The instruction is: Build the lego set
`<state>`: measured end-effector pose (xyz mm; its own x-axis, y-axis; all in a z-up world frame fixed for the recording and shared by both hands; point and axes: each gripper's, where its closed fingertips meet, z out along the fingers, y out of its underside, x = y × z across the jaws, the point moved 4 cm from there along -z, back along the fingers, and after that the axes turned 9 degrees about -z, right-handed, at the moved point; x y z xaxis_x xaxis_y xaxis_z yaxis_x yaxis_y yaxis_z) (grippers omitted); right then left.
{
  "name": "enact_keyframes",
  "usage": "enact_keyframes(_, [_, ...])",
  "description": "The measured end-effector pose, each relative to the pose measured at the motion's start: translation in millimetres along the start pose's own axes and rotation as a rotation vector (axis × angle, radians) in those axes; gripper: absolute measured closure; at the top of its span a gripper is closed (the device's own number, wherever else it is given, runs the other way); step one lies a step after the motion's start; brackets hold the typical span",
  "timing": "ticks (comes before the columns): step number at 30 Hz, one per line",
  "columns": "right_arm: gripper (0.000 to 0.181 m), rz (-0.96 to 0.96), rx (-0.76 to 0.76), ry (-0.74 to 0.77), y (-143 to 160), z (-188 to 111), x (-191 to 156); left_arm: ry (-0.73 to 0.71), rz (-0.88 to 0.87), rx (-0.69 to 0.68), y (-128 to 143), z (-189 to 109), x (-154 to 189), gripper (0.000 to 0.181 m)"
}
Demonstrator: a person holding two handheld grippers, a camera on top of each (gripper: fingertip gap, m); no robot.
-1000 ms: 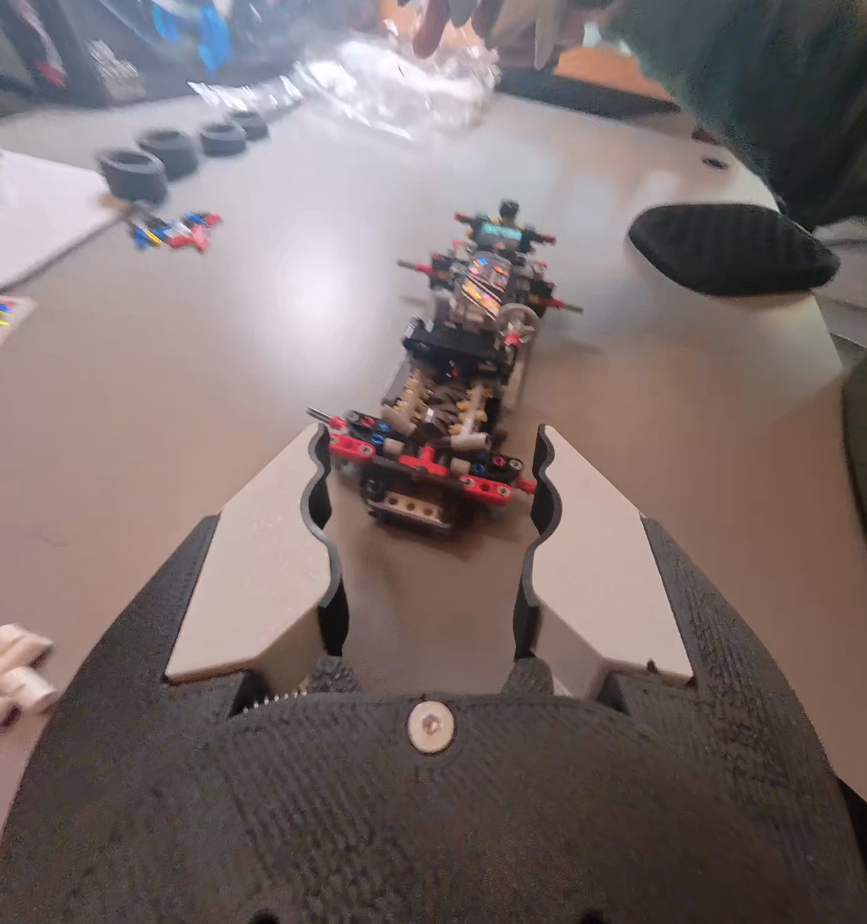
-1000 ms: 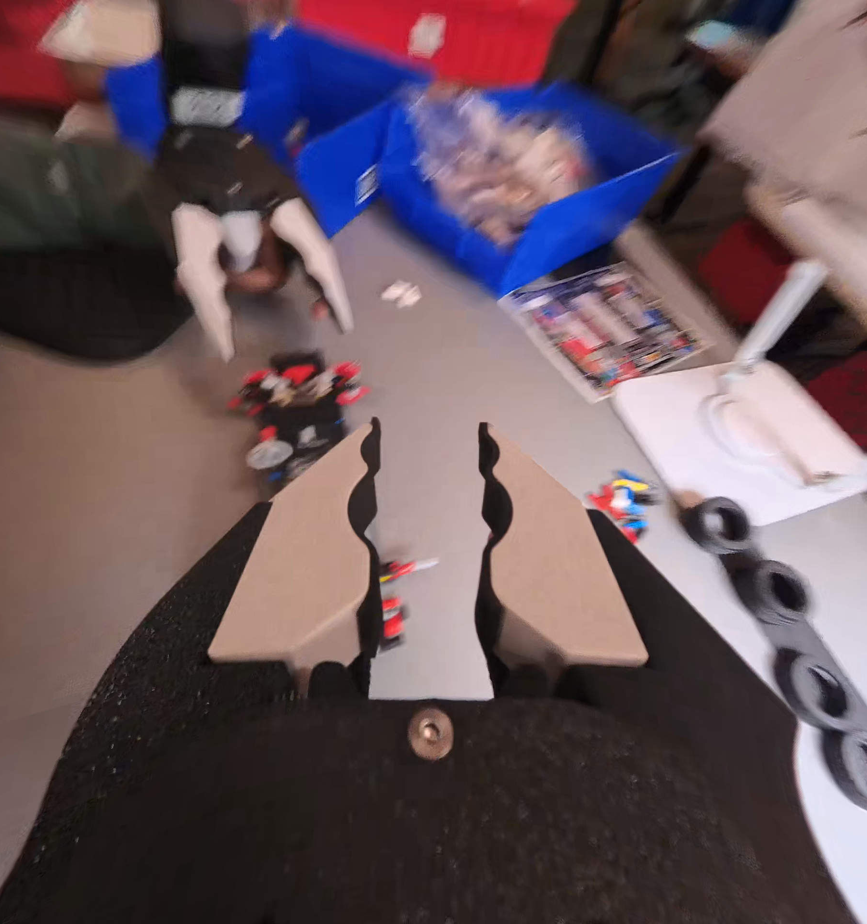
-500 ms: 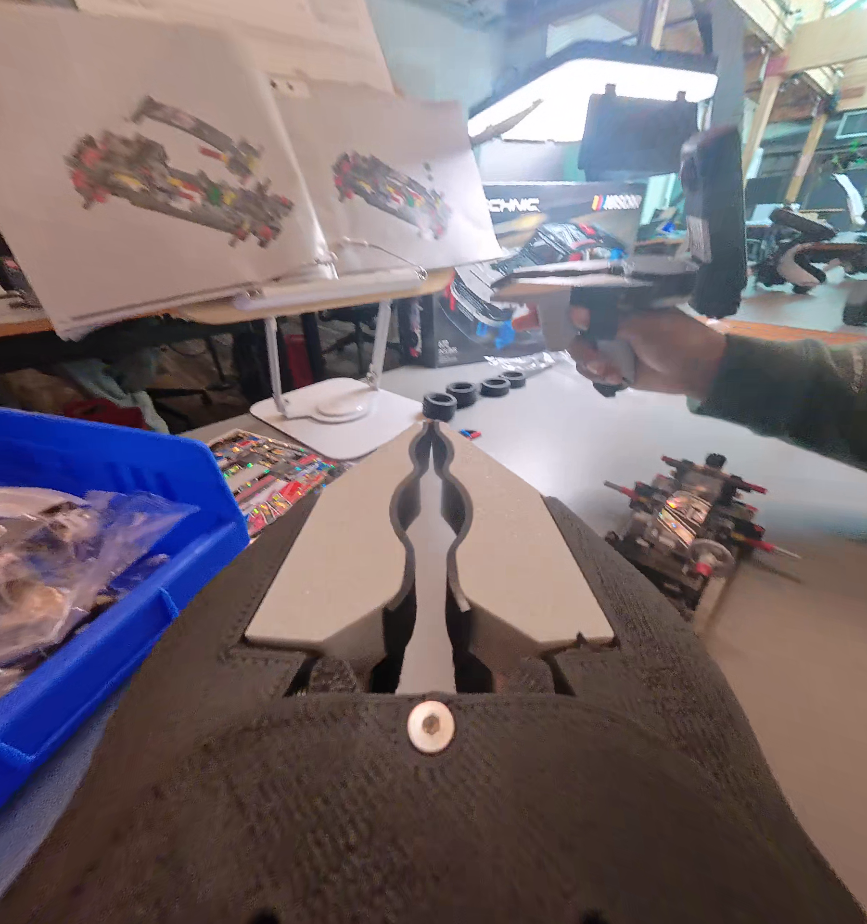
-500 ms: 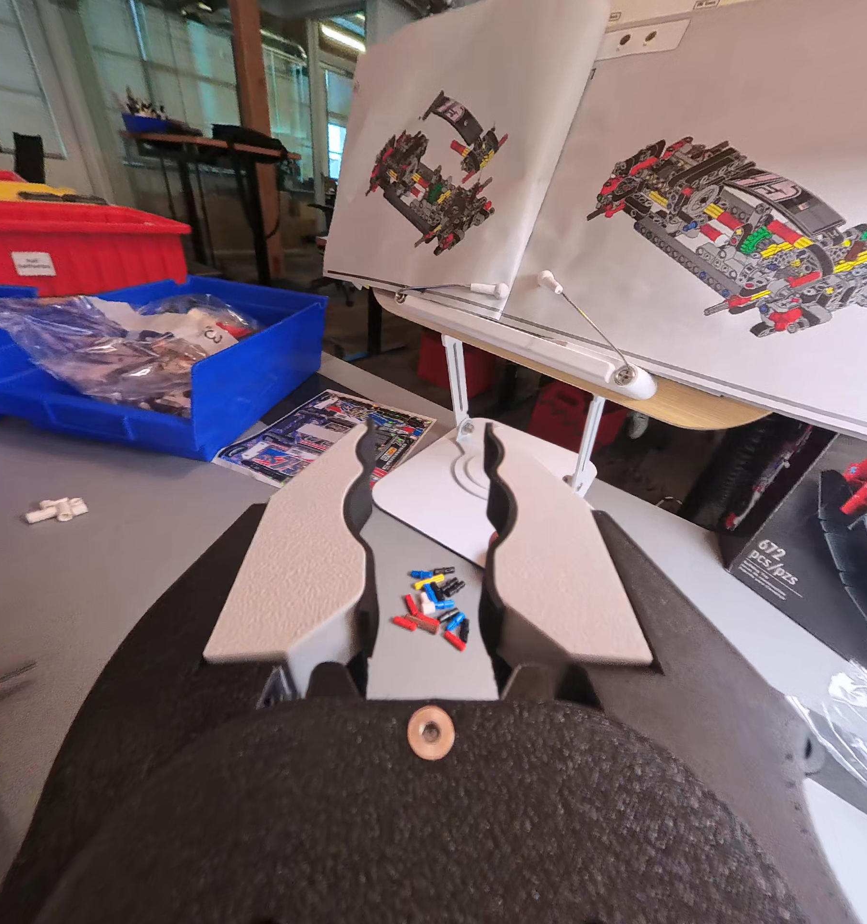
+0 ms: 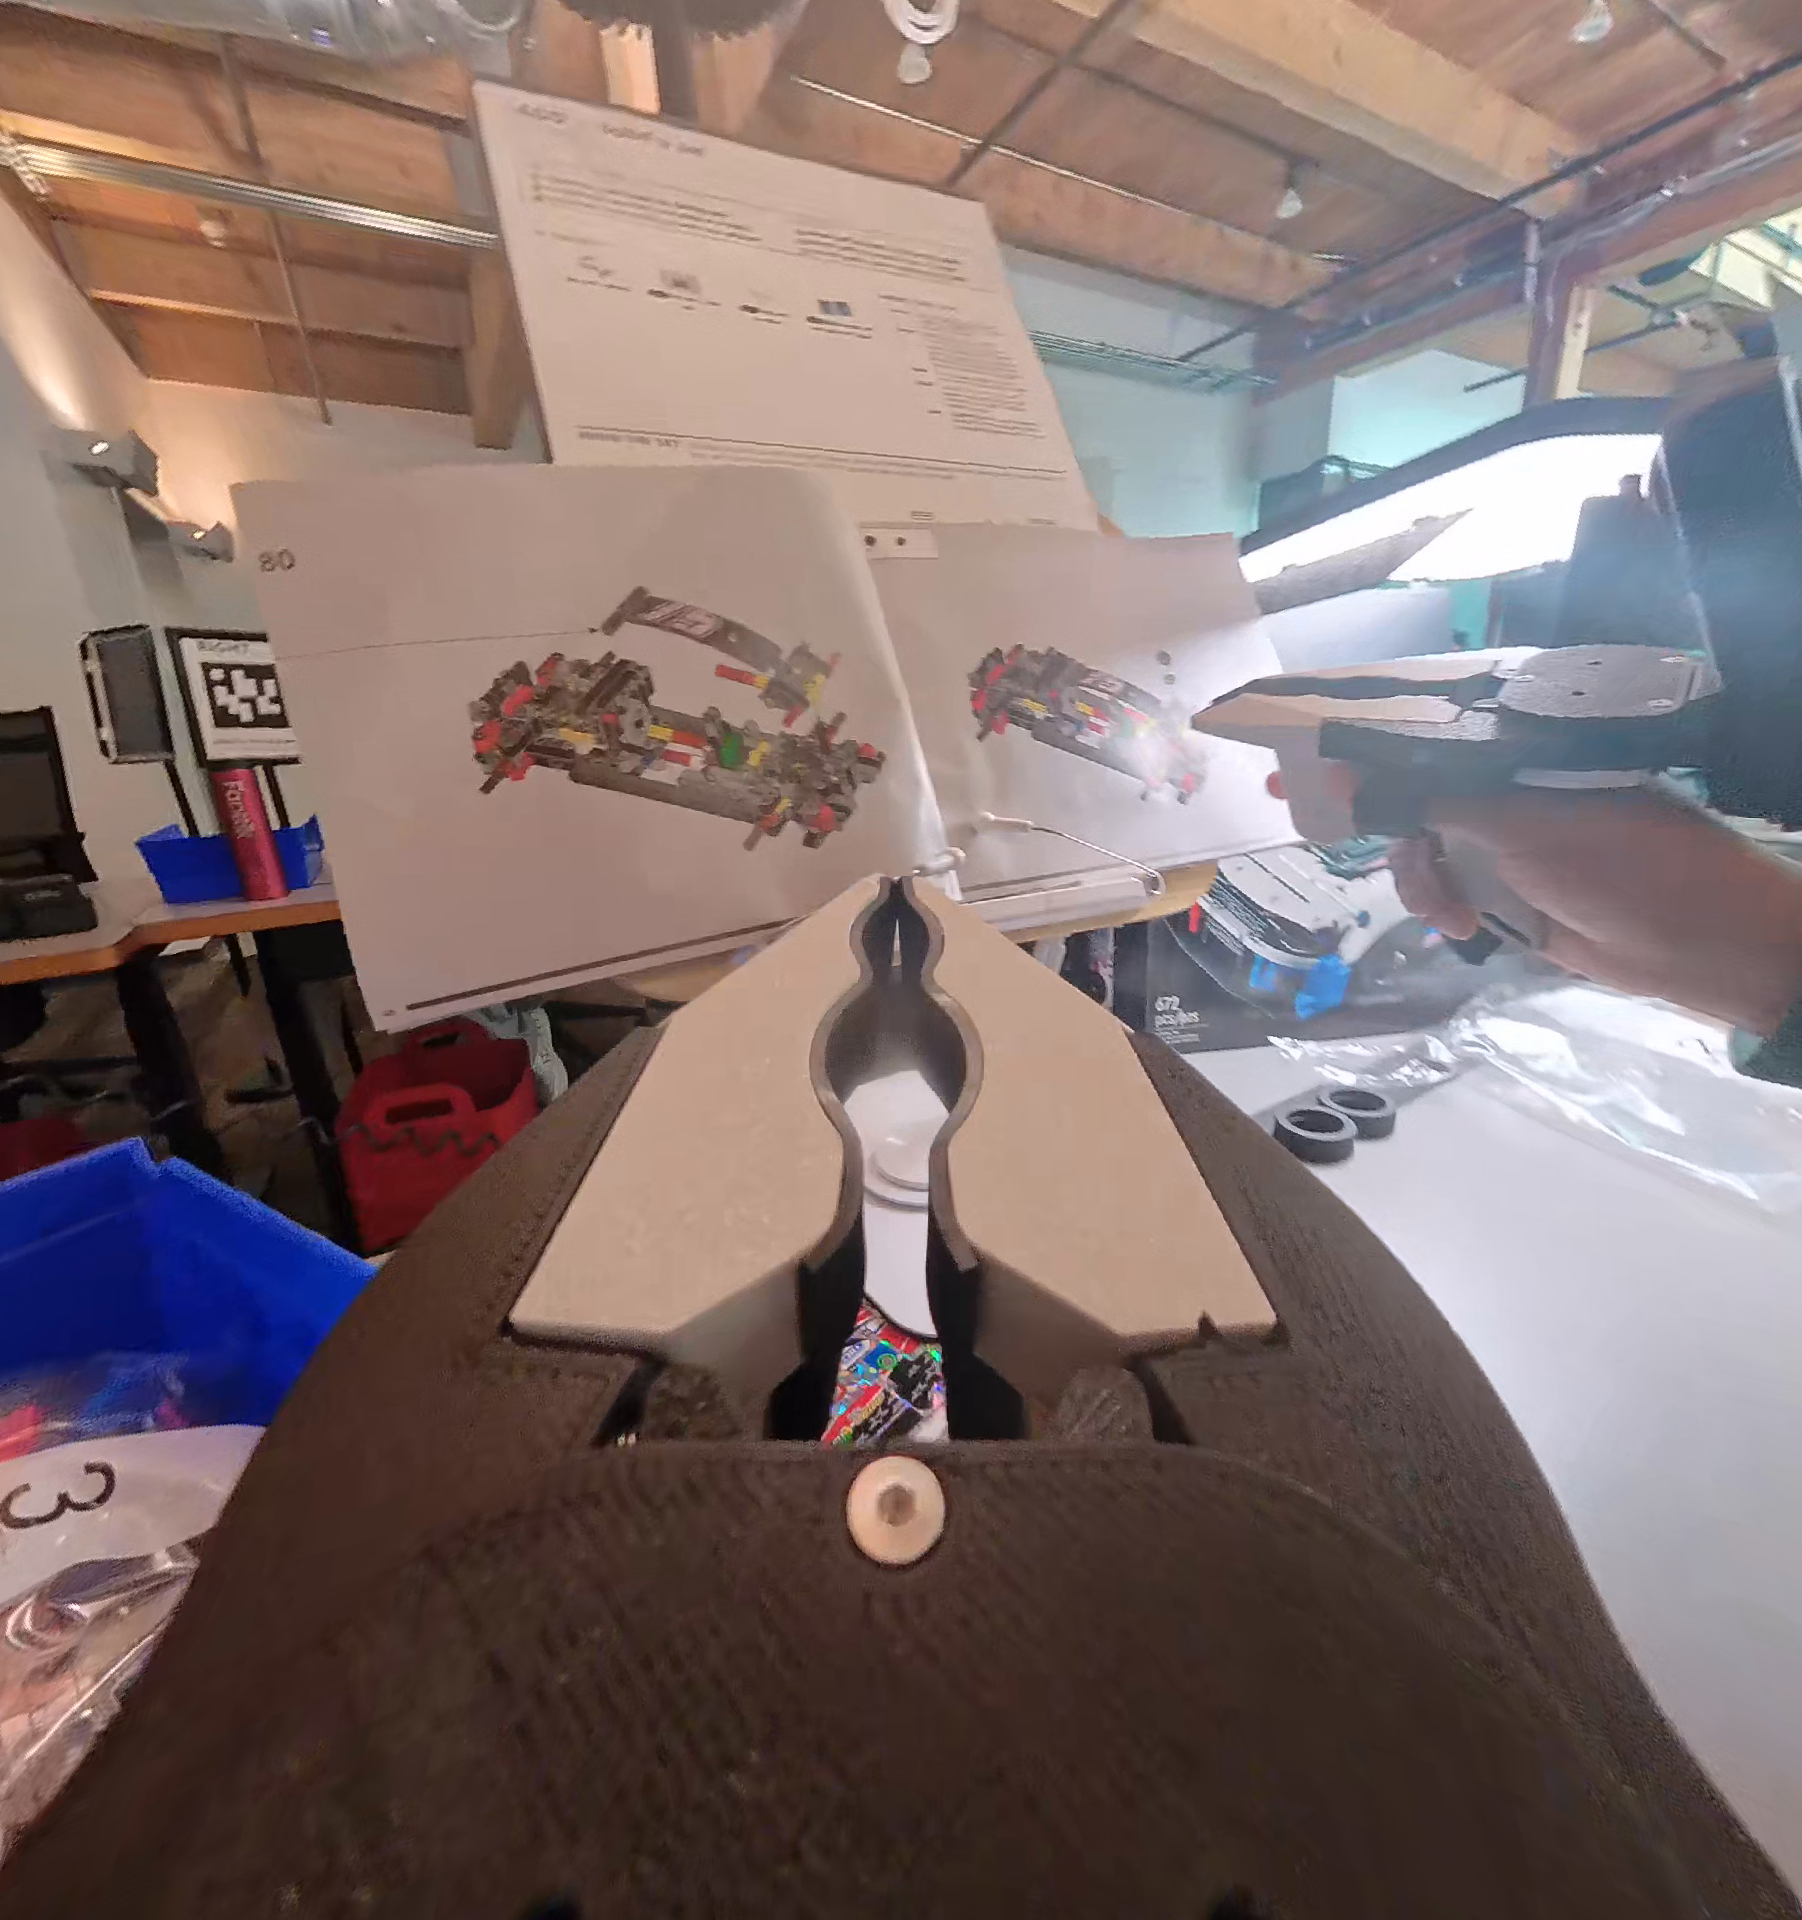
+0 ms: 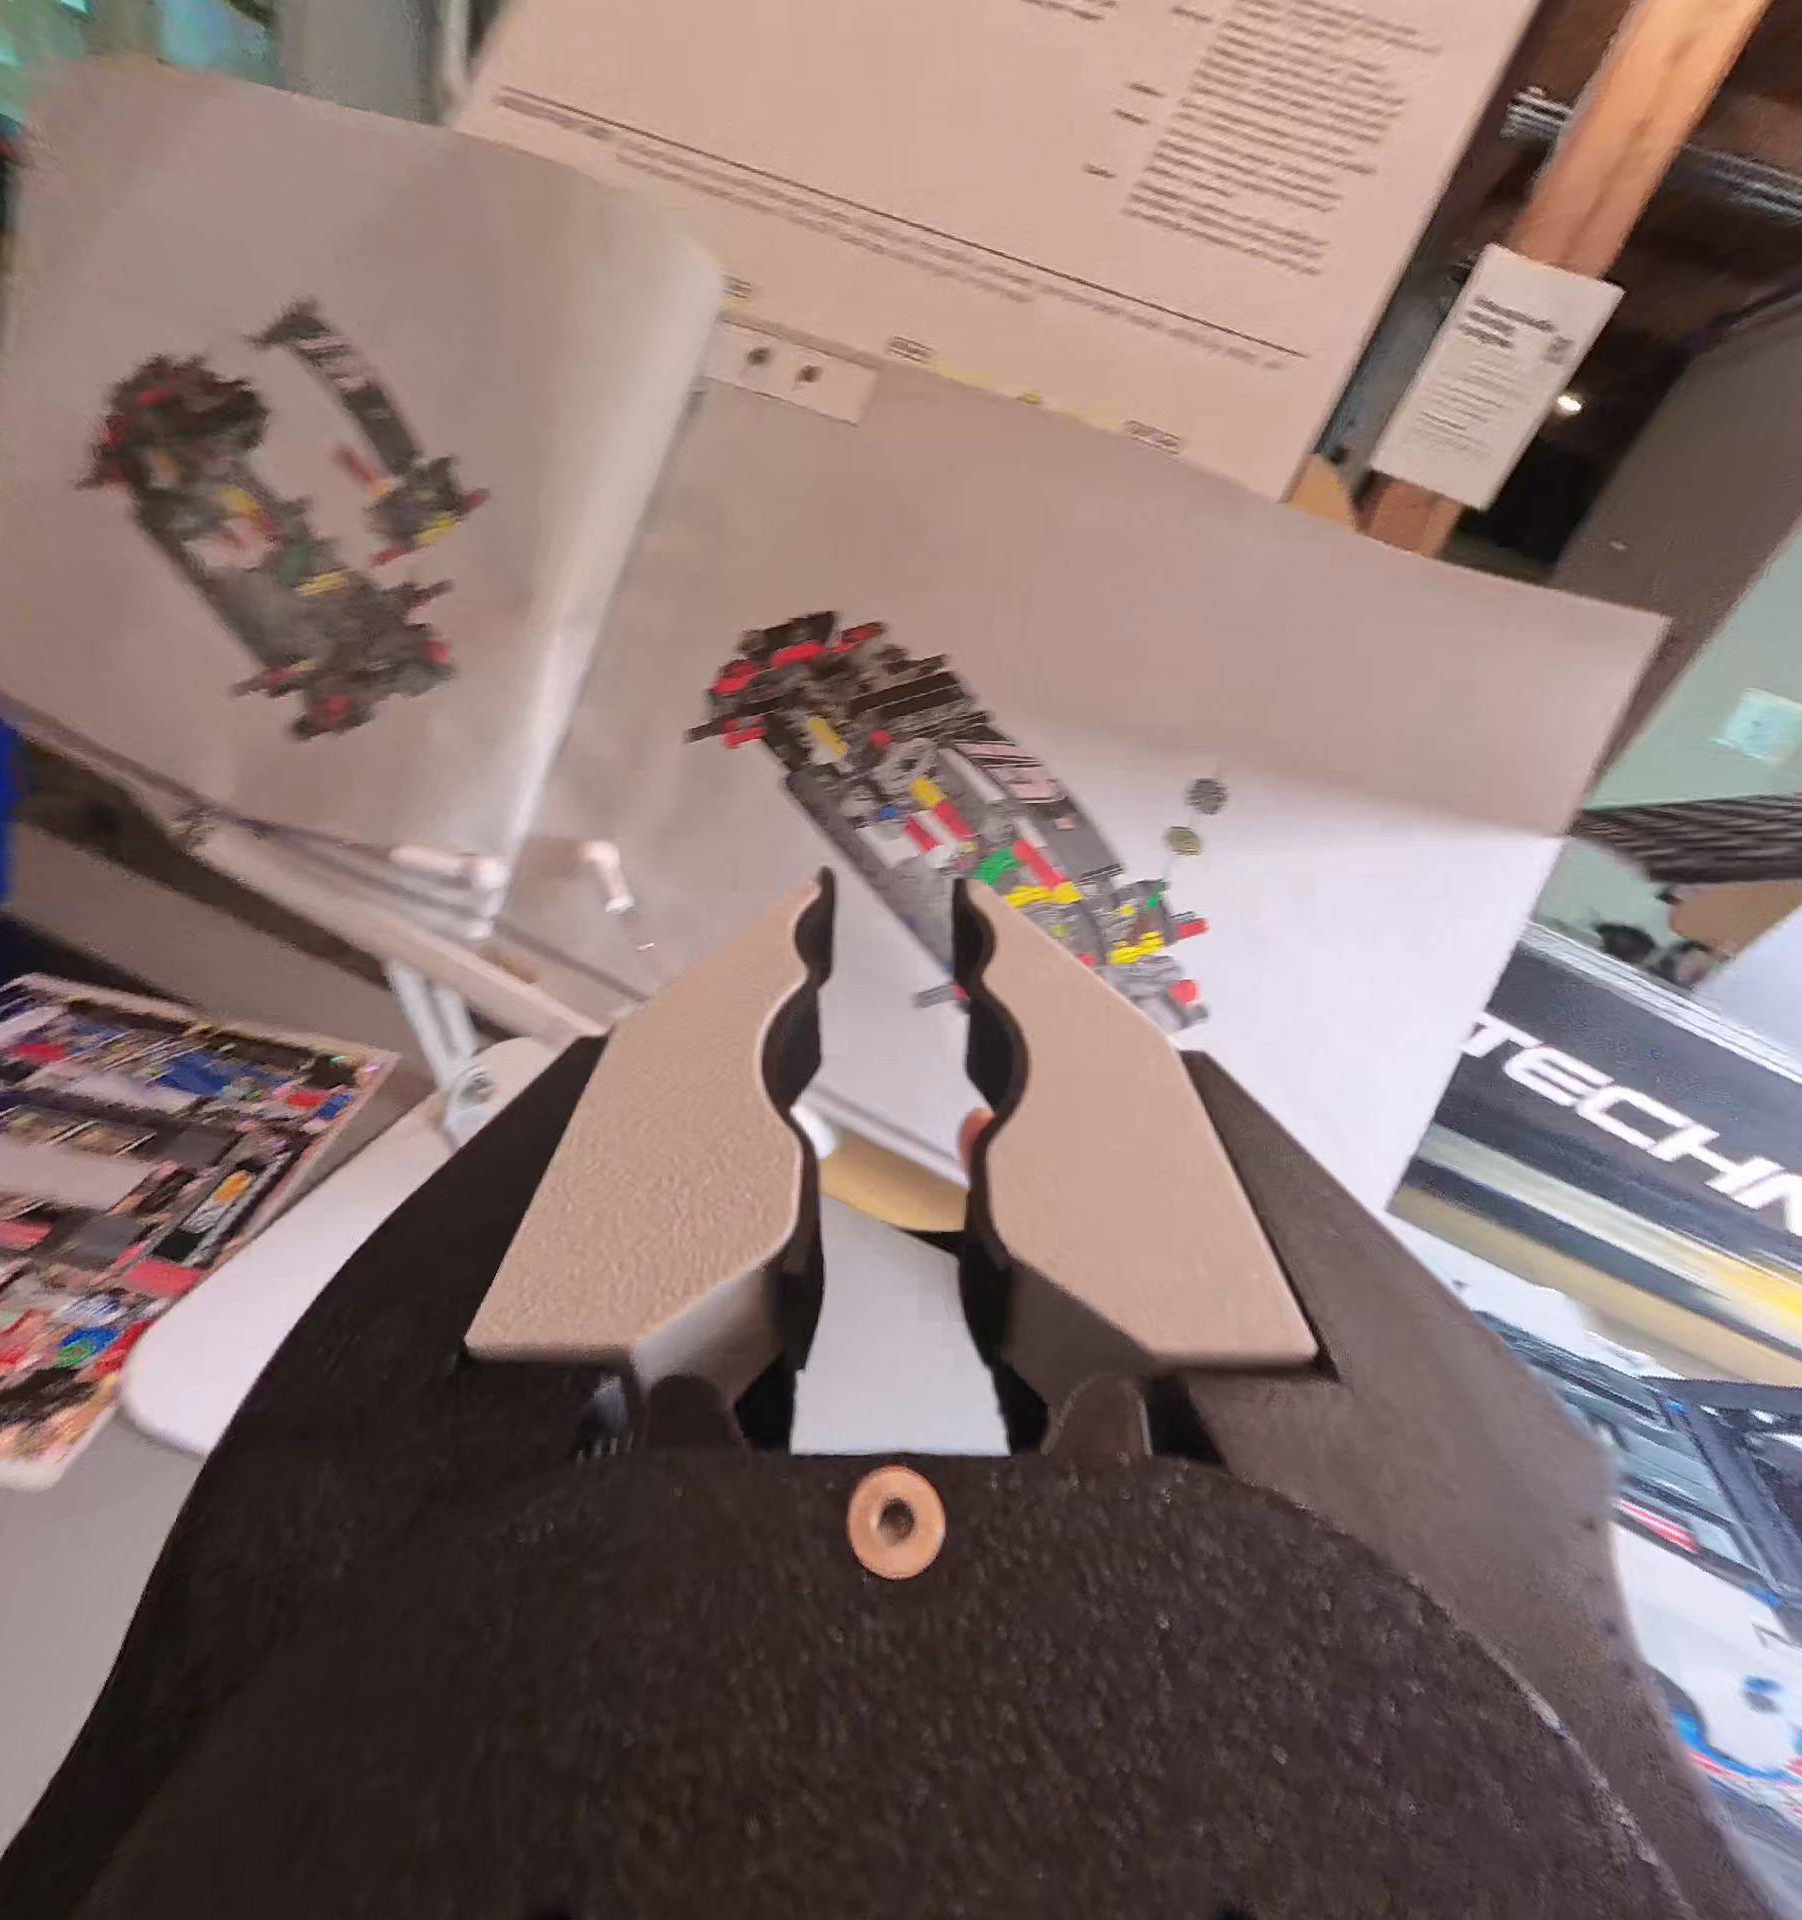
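Observation:
The open instruction booklet [image 5: 585, 727] stands on a white stand and shows pictures of the car chassis; it also fills the right wrist view [image 6: 980, 790]. My left gripper [image 5: 895, 896] is shut and empty, raised and pointed at the booklet's lower edge. My right gripper [image 6: 892, 899] is open by a narrow gap and empty, pointed at the right page. It also shows side-on in the left wrist view [image 5: 1229, 717], held up by a hand [image 5: 1603, 894]. The built chassis is out of view.
A blue bin [image 5: 97, 1257] with numbered part bags [image 5: 55, 1558] sits at lower left. A sticker sheet [image 6: 97, 1195] lies beside the stand base [image 6: 284, 1309]. Two black tyres [image 5: 1333, 1117], clear plastic wrap [image 5: 1624, 1101] and the set's box [image 6: 1655, 1132] lie to the right. The left gripper's tips are roughly 25 centimetres from the right gripper's. Both grippers' tips are roughly 30 centimetres from the stand base [image 6: 284, 1309].
Both grippers have tilted up from the table to face the booklet. The left gripper has gone from wide open to shut. The chassis has dropped out of both views.

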<state>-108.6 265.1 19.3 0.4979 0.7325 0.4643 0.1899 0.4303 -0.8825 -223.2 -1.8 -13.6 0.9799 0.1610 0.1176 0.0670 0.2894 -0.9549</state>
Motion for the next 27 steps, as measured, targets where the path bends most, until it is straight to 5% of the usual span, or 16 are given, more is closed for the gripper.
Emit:
enact_keyframes(7, [0.091,0.112,-0.153,0.136,25.4,33.3,53.2,-0.018,0.003,-0.059,15.5,-6.4,-17.2,0.181])
enact_keyframes(15, [0.072,0.109,-0.227,0.076,36.2,45.5,38.7,0.0,-0.016,-0.146,30.0,-3.0,-17.6,0.175])
enact_keyframes(18, [0.077,0.07,-0.237,0.051,35.0,43.5,36.1,0.015,-0.02,-0.193,39.2,2.3,-11.9,0.171])
enact_keyframes(23, [0.156,-0.188,-0.067,-0.195,9.5,26.3,-21.8,0.013,0.043,-0.262,43.1,25.3,-11.6,0.168])
enact_keyframes(27, [0.154,-0.287,-0.182,-0.321,22.3,35.4,-59.6,0.025,0.094,-0.332,41.0,68.0,-13.8,0.166])
